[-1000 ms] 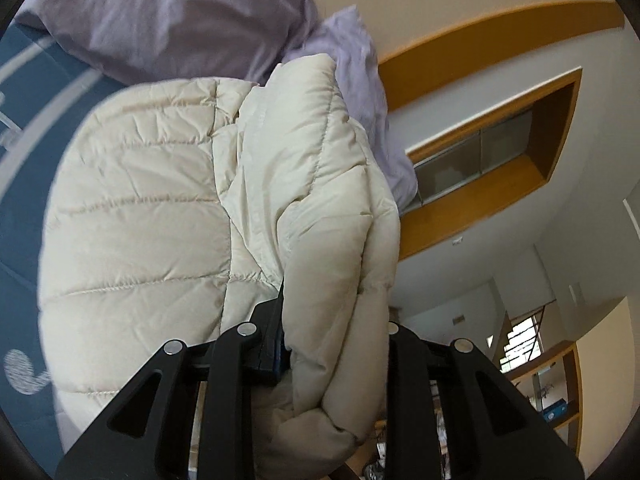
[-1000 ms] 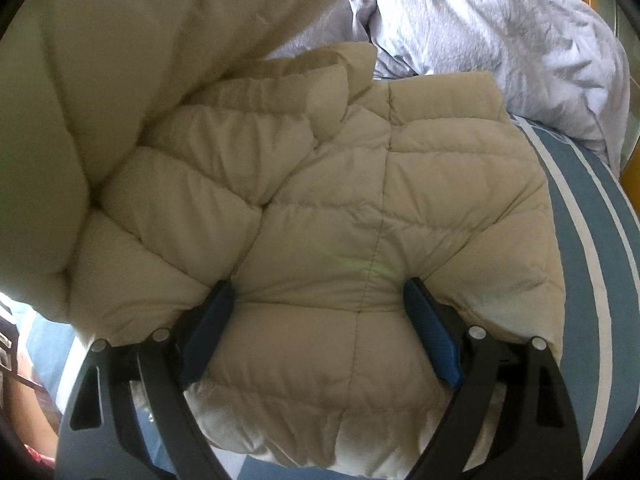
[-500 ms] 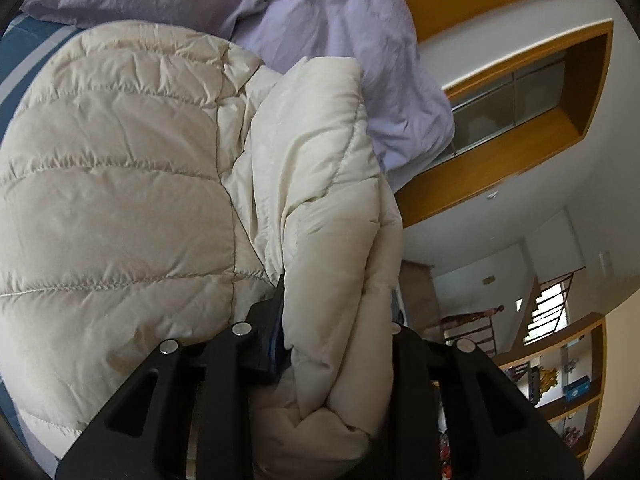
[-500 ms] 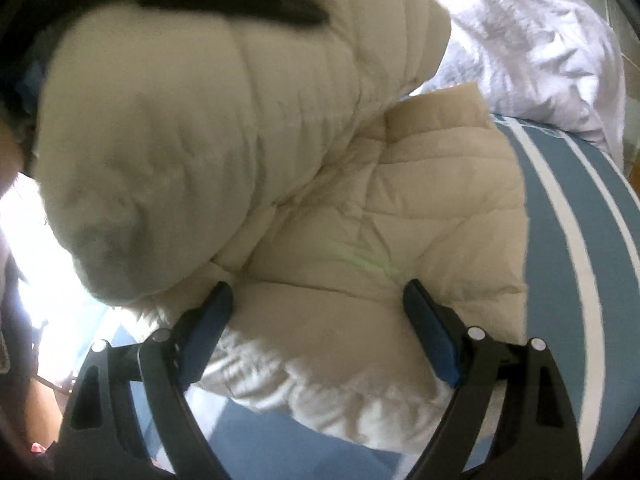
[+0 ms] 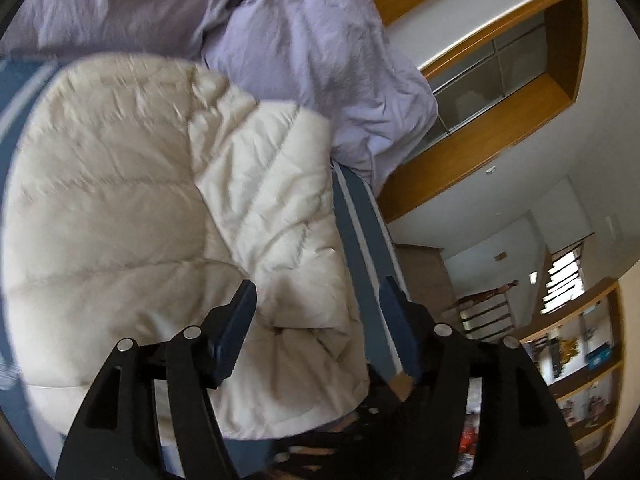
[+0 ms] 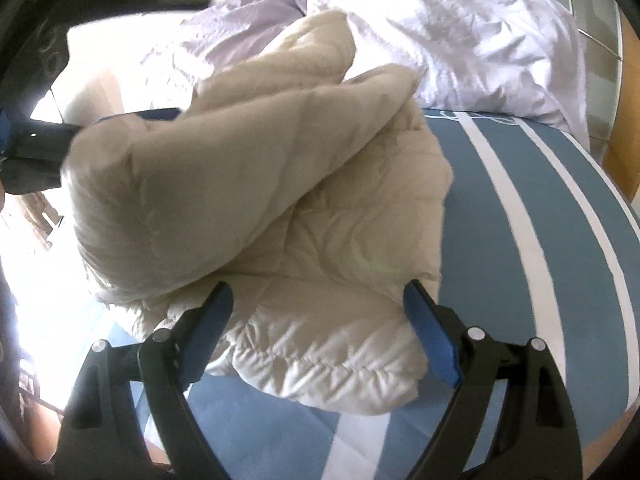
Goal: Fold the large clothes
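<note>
Blue striped bedding (image 6: pixel 520 216) carries the cream jacket (image 6: pixel 280 208), its folded flap lying between the opening, unclamped jaws of the left gripper (image 5: pixel 316 320), so back off cleanly while the right gripper (image 6: pixel 320 312), jaws apart around the hem, steadies it.

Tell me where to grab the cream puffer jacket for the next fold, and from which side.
Probably grip the puffer jacket at its quilted hem edge, the part nearest the right gripper, coming in low from the near side of the striped blue bedcover. That edge lies flat and thin with its border exposed, whereas the folded-over flap above is bulky. The left gripper, jaws opening, holds nothing.
</note>
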`<state>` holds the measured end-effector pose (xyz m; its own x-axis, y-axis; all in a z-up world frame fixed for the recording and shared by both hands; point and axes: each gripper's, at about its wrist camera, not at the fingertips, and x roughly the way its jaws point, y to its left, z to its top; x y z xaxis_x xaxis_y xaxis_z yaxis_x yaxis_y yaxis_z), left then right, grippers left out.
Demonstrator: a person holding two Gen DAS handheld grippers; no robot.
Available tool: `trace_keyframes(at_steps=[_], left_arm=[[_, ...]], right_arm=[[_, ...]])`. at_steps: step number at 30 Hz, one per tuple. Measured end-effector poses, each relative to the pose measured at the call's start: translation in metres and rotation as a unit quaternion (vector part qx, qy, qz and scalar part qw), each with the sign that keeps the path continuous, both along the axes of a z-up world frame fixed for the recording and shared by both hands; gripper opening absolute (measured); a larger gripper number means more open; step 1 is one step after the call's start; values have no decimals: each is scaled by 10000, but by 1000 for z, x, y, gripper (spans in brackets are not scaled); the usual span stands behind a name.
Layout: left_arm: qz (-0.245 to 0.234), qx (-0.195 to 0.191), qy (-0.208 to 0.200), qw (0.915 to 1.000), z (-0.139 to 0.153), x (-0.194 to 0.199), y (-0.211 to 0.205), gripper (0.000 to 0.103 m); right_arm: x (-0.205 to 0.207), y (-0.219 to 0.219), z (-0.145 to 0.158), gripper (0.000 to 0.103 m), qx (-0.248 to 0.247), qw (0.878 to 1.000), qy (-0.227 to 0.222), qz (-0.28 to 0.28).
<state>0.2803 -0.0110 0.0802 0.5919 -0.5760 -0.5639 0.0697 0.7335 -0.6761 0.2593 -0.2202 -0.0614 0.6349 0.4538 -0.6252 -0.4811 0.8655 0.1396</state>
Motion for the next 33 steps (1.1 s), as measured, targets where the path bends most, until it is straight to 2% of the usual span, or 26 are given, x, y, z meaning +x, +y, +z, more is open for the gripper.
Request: trace_keyframes(at_steps=[5,11,15,20,23,27,29,33], left_arm=[[353,478,-59,9982,6,-8,24,65],[859,967,78,9916,0,-15,60,65],[1155,1362,145,9838,-6,-19,79,65],[1533,2099,147,9655,-12,-20,93,65],[1569,2492,135,9556,-18,-20,92,65],[1439,2871,141,9469,-32,-17,79,65],[1381,2978,130,9445,-37,-15,71,65],[1260,2998,116,9456,-45,-12,59,65]], right_arm=[[2,-18,2,87,29,9997,24,-242],[9,-36,2,87,114,9988,134,-446],[11,-44,3,87,119,9983,167,-541],[13,-49,4,87,84,9977,178,-643],[16,-52,6,87,71,9973,157,-708],[20,-61,13,87,100,9962,115,-859],[21,-66,17,87,91,9955,77,-943],[25,-75,25,87,86,9944,-3,-1051]])
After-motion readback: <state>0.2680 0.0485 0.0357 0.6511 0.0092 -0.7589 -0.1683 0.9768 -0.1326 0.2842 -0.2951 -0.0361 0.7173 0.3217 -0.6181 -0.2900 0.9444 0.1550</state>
